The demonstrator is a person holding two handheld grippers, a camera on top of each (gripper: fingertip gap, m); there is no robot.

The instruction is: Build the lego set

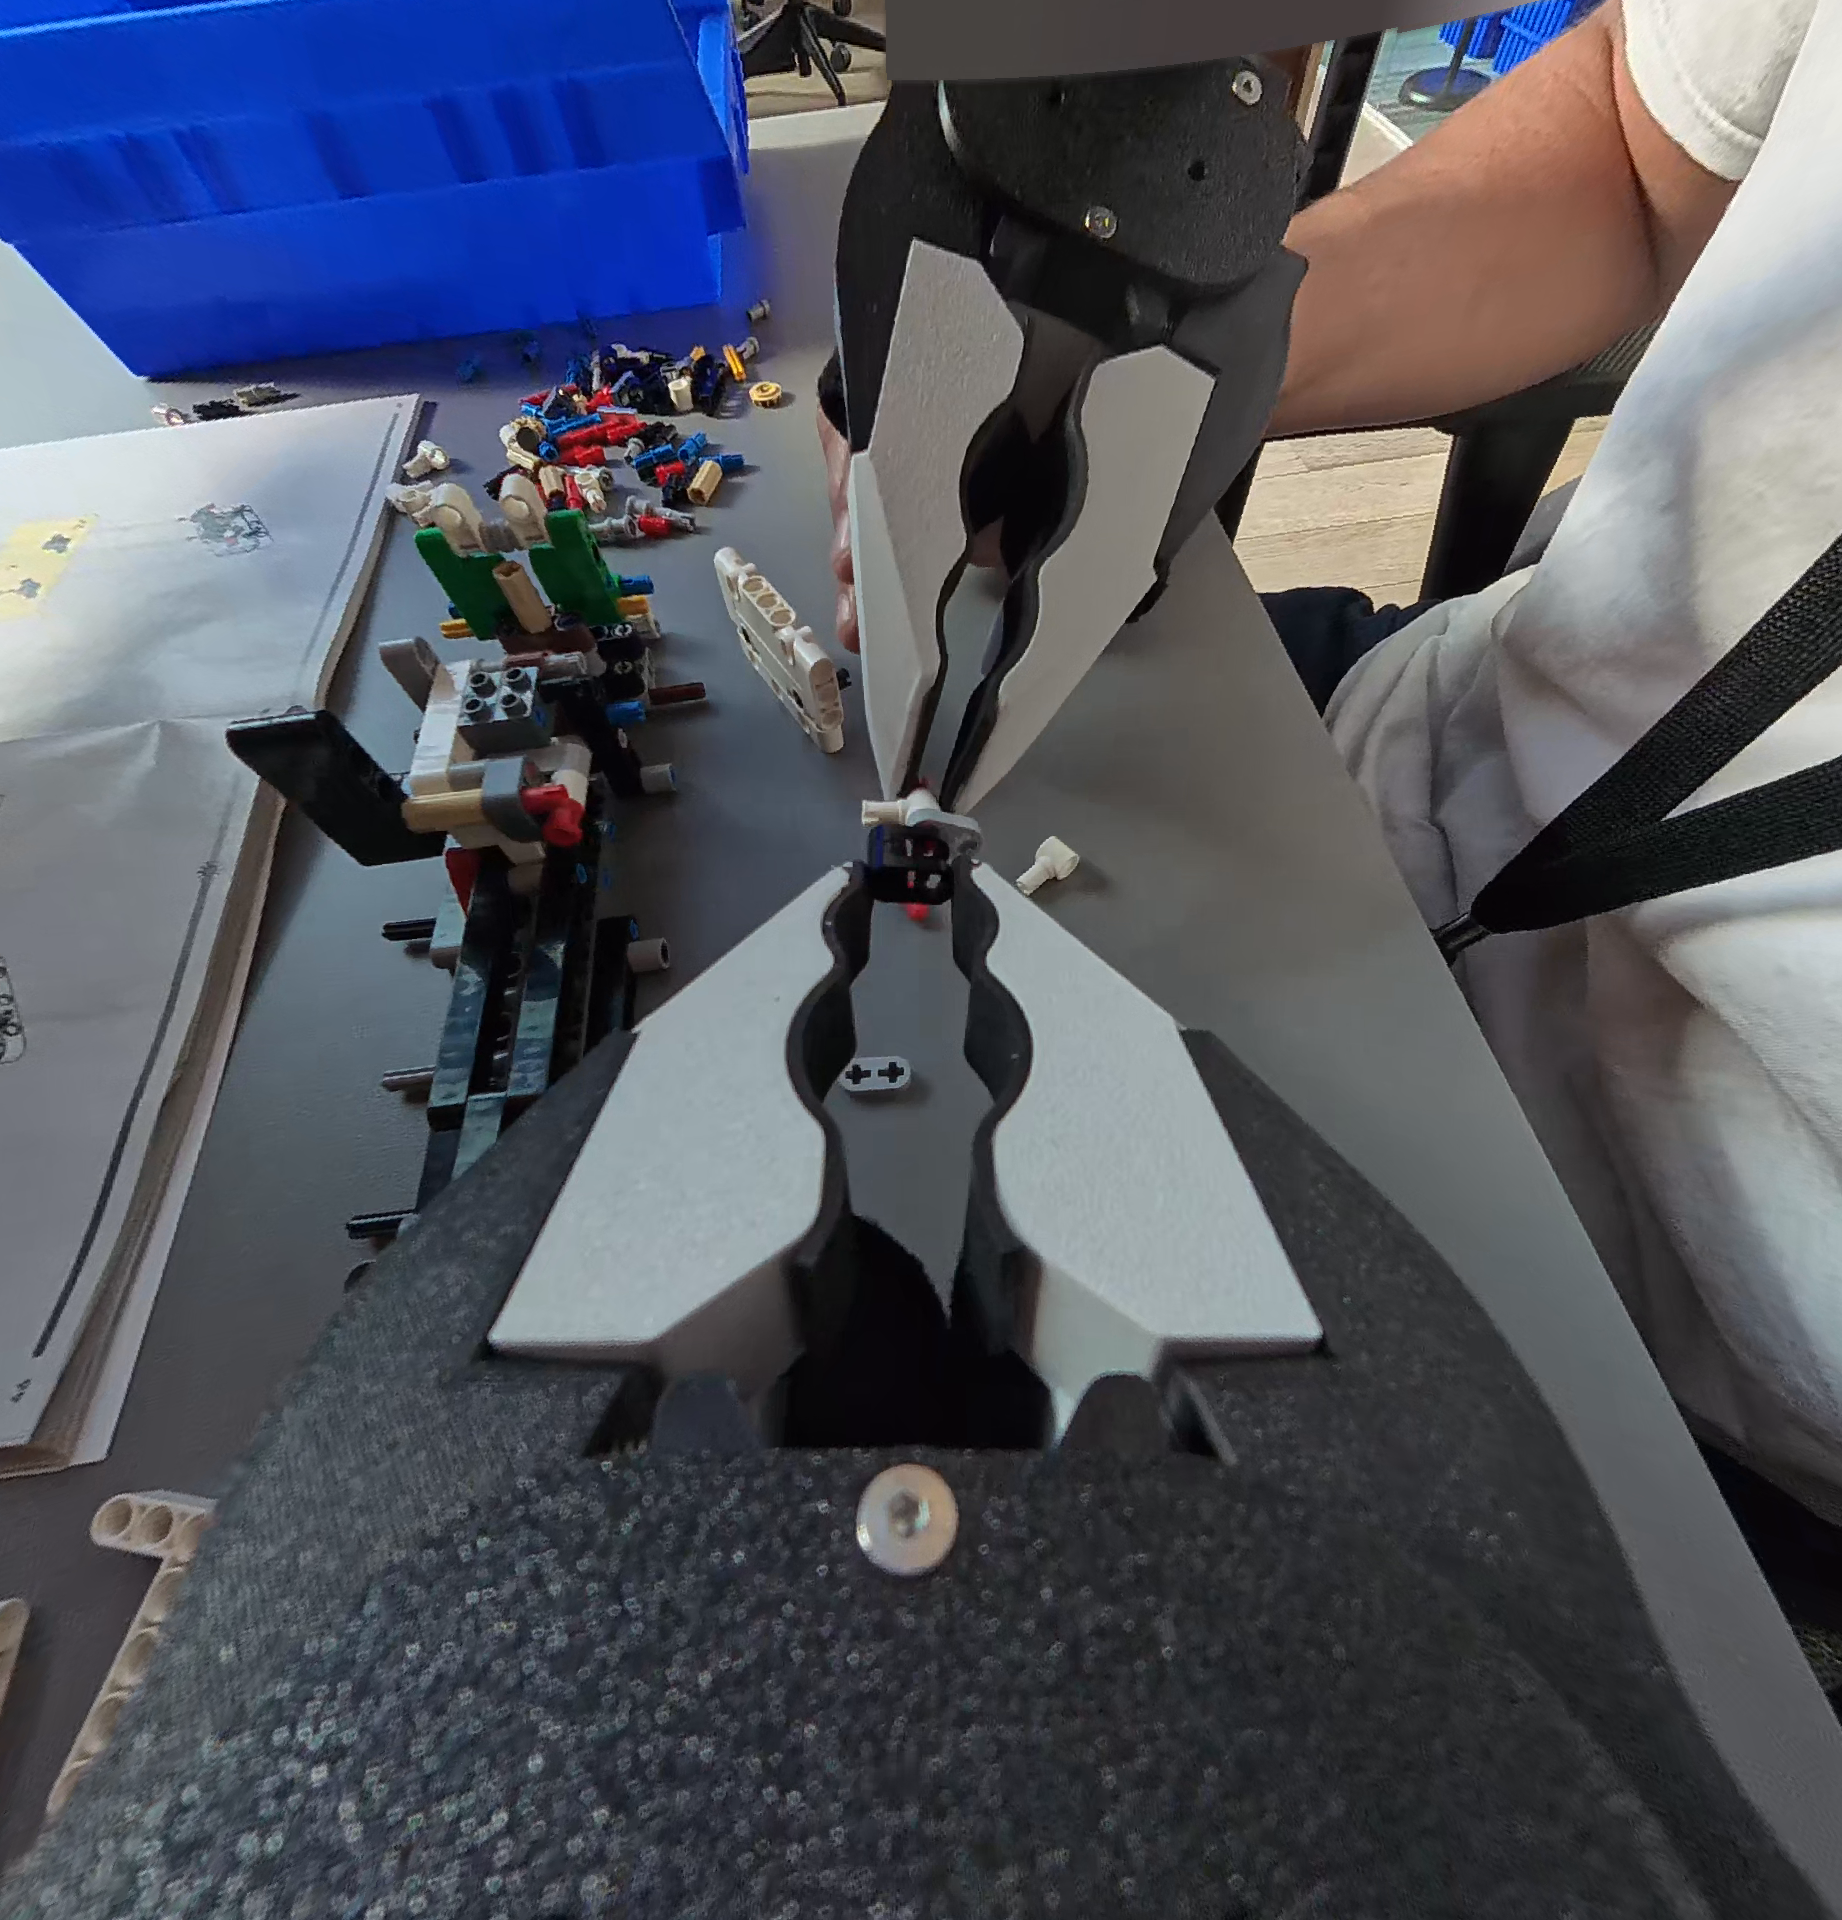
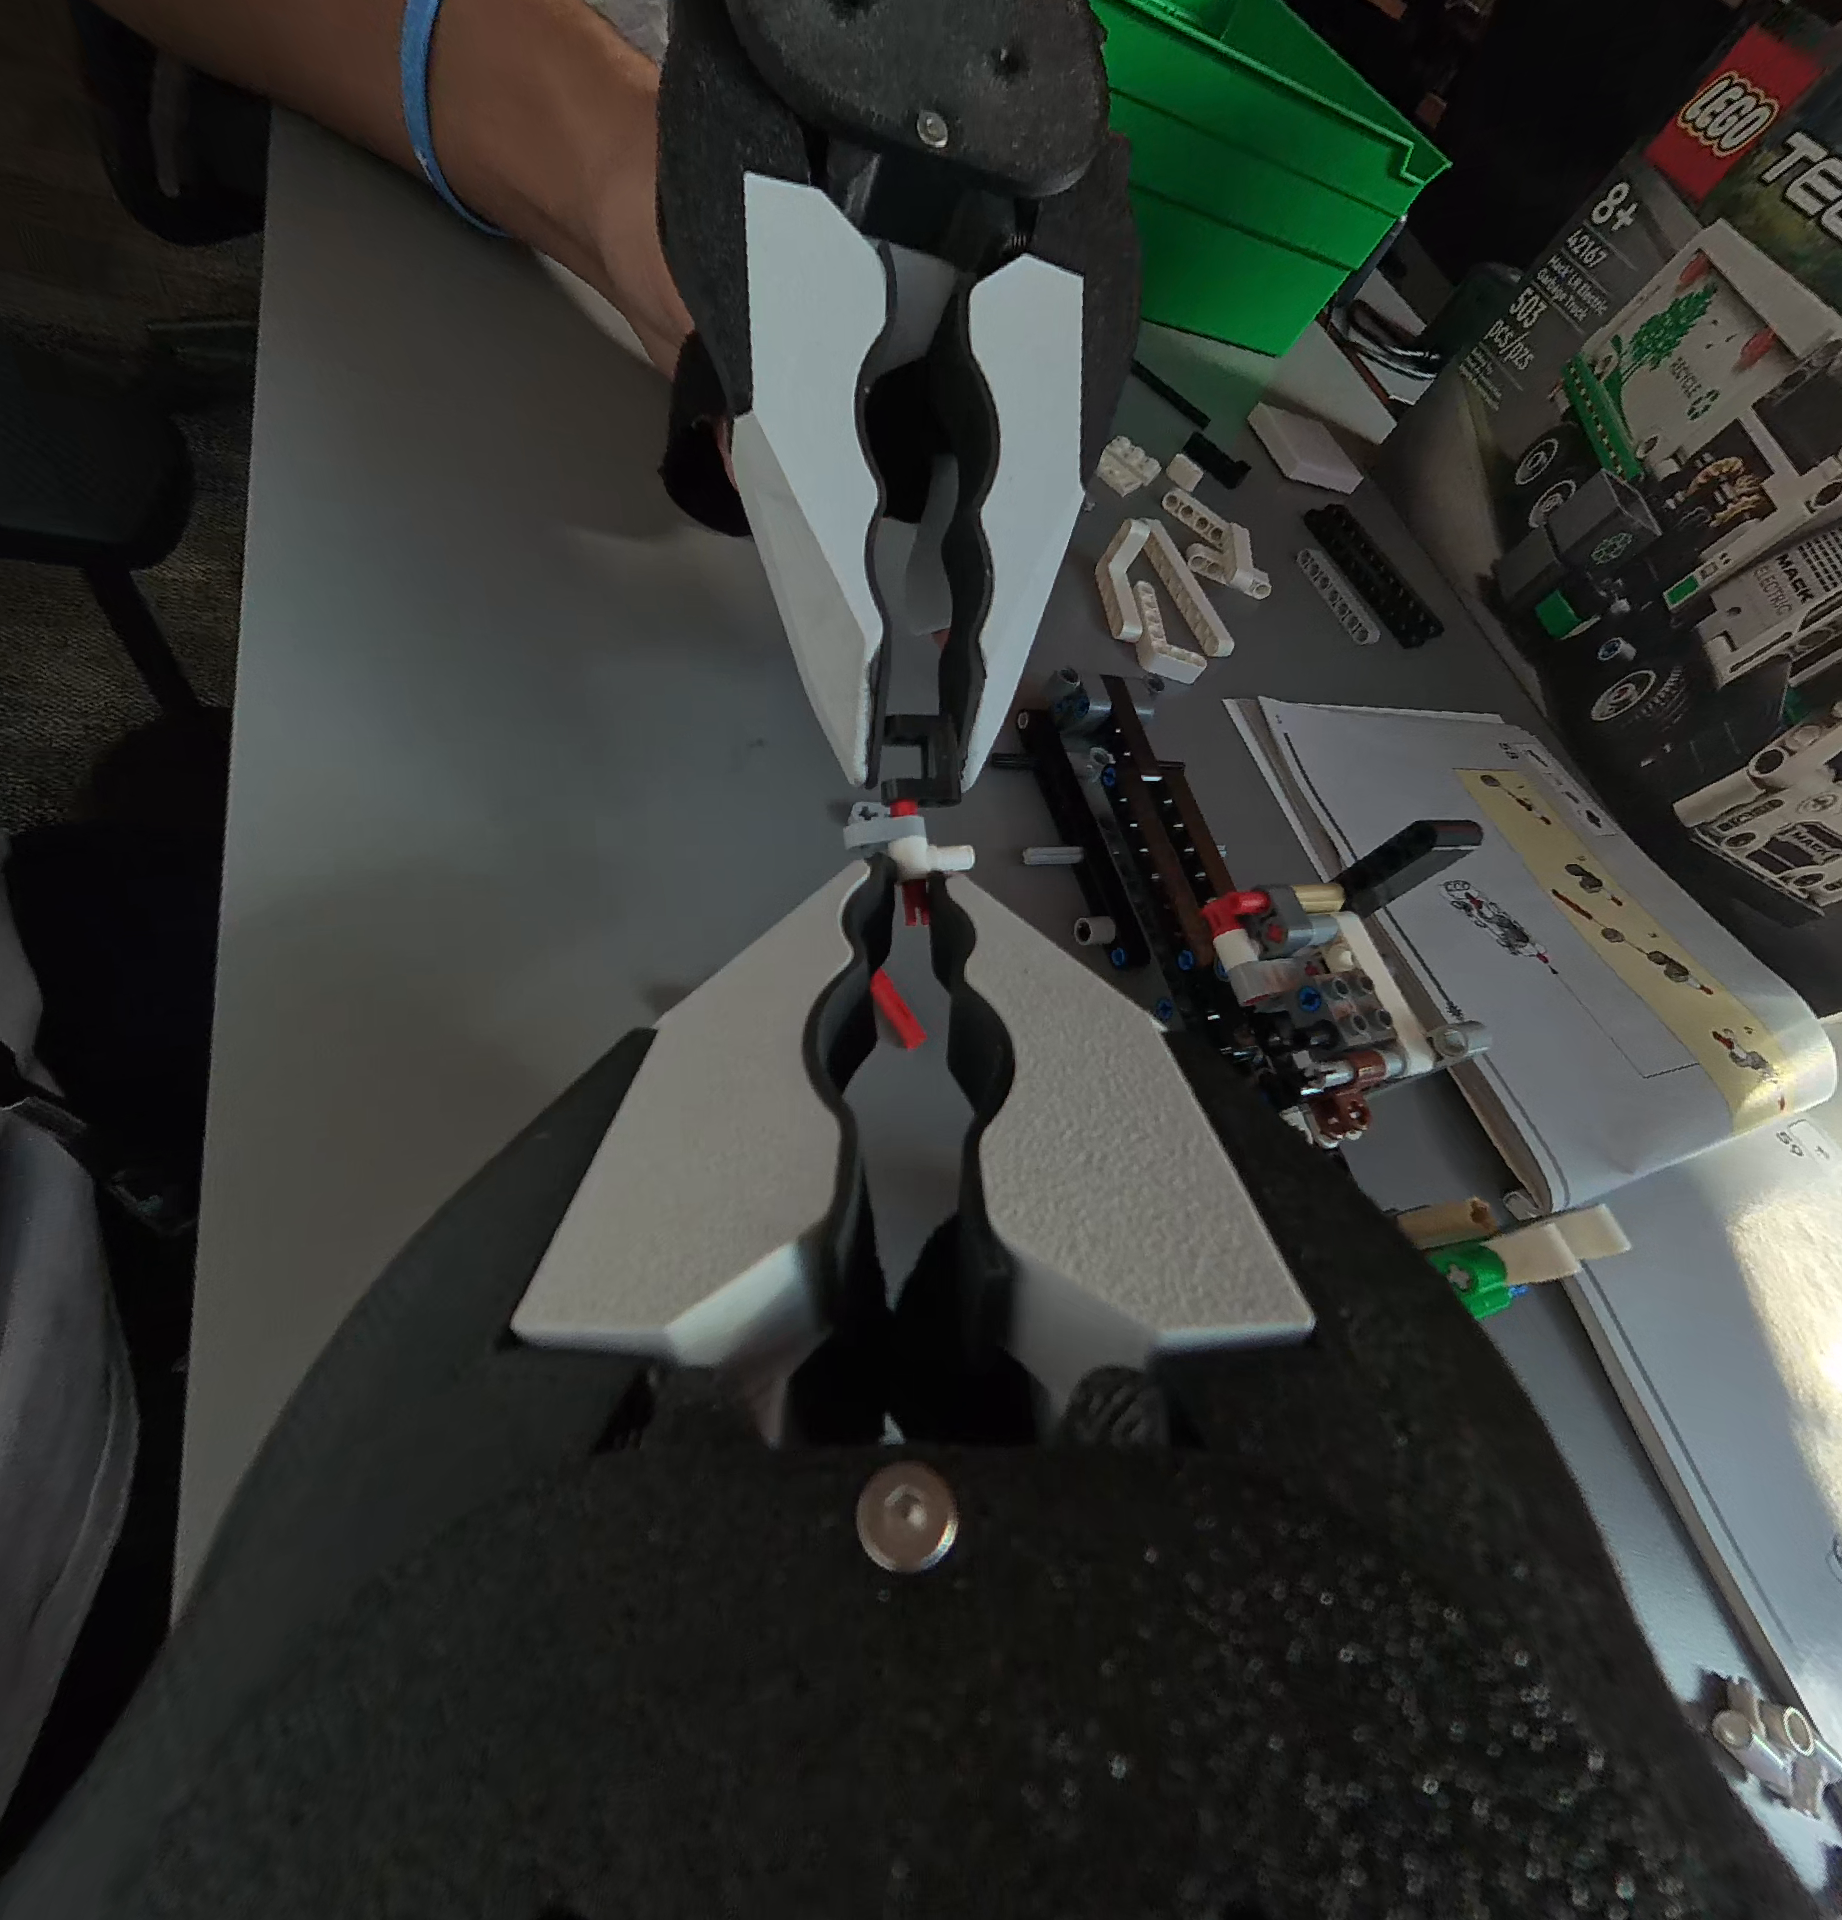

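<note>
My left gripper [image 1: 912, 883] is shut on a small black connector block [image 1: 912, 868], held above the grey table [image 1: 1156, 831]. A red axle [image 2: 904, 808] joins the block to a light grey flat piece [image 2: 875, 826] and a white elbow connector [image 2: 927, 854]. My right gripper [image 2: 909, 883] faces the left one tip to tip and is shut on the red axle's lower end [image 2: 914, 902], just under the white connector. In the left wrist view the right gripper [image 1: 932, 790] comes down from the top. In the right wrist view the left gripper [image 2: 912, 774] shows with the black block [image 2: 912, 753].
A loose red piece [image 2: 893, 1006], a white connector [image 1: 1047, 862] and a small grey link [image 1: 876, 1073] lie on the table. A partly built model [image 1: 512, 831] and a booklet [image 1: 117, 831] lie to the left. Farther off are a parts pile [image 1: 626, 436], blue bin [image 1: 356, 177], green bin [image 2: 1260, 208] and product box [image 2: 1675, 520]. Both grippers' tips are close together, under 4 cm apart.
</note>
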